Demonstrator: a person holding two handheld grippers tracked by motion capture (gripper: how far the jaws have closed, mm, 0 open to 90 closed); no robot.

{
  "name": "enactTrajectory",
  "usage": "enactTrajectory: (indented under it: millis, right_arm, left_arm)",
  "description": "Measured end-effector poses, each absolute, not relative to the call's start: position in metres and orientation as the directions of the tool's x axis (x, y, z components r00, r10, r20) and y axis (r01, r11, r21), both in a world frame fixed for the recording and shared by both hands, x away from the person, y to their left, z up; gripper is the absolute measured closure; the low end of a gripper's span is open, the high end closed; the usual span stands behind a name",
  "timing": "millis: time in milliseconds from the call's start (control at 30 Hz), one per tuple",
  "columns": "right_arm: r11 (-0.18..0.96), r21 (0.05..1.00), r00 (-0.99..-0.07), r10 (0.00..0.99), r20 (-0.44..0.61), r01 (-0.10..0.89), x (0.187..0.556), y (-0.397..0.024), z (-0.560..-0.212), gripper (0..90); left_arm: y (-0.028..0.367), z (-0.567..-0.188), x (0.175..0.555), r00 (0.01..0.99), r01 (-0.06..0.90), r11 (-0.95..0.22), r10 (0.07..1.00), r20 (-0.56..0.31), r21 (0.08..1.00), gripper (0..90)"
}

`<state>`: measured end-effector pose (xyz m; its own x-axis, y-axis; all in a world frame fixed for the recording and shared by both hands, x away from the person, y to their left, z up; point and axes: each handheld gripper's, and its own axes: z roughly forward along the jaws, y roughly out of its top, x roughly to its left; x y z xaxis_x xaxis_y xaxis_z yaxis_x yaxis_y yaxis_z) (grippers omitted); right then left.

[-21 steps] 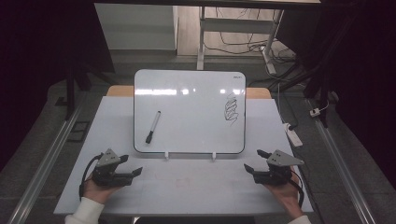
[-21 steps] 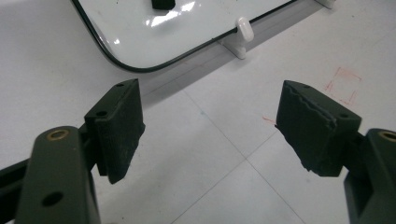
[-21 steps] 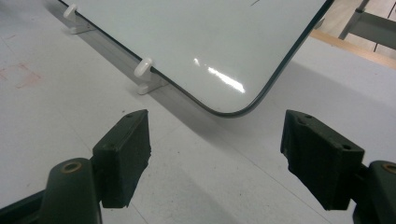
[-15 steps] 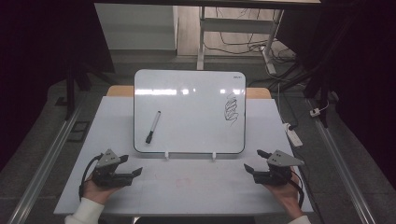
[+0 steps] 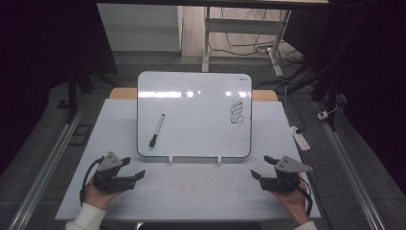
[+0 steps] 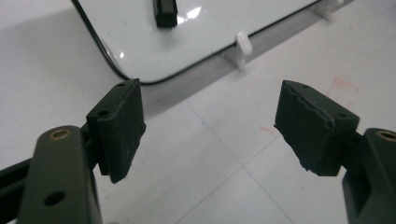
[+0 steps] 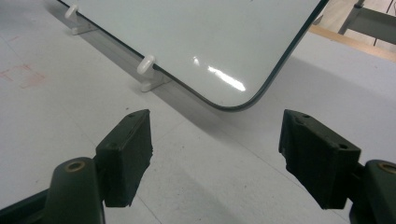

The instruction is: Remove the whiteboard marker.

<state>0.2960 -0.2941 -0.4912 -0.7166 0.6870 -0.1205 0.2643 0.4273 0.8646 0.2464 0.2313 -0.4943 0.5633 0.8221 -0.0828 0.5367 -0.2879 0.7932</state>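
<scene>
The whiteboard (image 5: 194,115) stands mid-bench (image 5: 191,191); a marker (image 5: 156,130) lies on its left part; the left gripper (image 5: 131,168) and right gripper (image 5: 261,166) rest before its near corners.

Whiteboard (image 5: 194,115): glossy, smooth white surface with glare streaks and a thin dark edge. Marker (image 5: 156,130): black plastic. Clips (image 7: 148,65): white plastic. Bench (image 5: 191,191): matt white top, faintly stained red. Left gripper (image 6: 210,130) pads: matt black rubber, edges rough and worn.

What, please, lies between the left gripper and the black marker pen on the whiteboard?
In the high view: bare white tabletop, then the whiteboard's near edge.
</scene>
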Motion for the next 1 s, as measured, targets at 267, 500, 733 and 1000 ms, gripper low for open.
enactTrajectory:
  millis: [267,500,733,1000]
  right_arm:
    - [0.437,0.857,-0.717,0.686,-0.123,0.271,0.296,-0.292,-0.494,25.9]
    - [0.450,0.850,-0.718,0.684,-0.131,0.275,0.296,-0.290,-0.496,26.0]
    - [0.450,0.849,-0.716,0.686,-0.131,0.276,0.296,-0.290,-0.496,26.0]
    - [0.456,0.844,-0.714,0.687,-0.133,0.282,0.296,-0.290,-0.498,26.2]
  left_arm:
    - [0.217,-0.465,0.266,0.544,0.517,-0.303,0.838,-0.034,0.801,25.9]
    - [0.197,-0.446,0.303,0.509,0.510,-0.337,0.860,0.038,0.791,28.0]
    - [0.175,-0.439,0.343,0.468,0.513,-0.387,0.874,0.128,0.766,32.0]
    - [0.160,-0.441,0.374,0.423,0.531,-0.422,0.883,0.202,0.734,49.7]
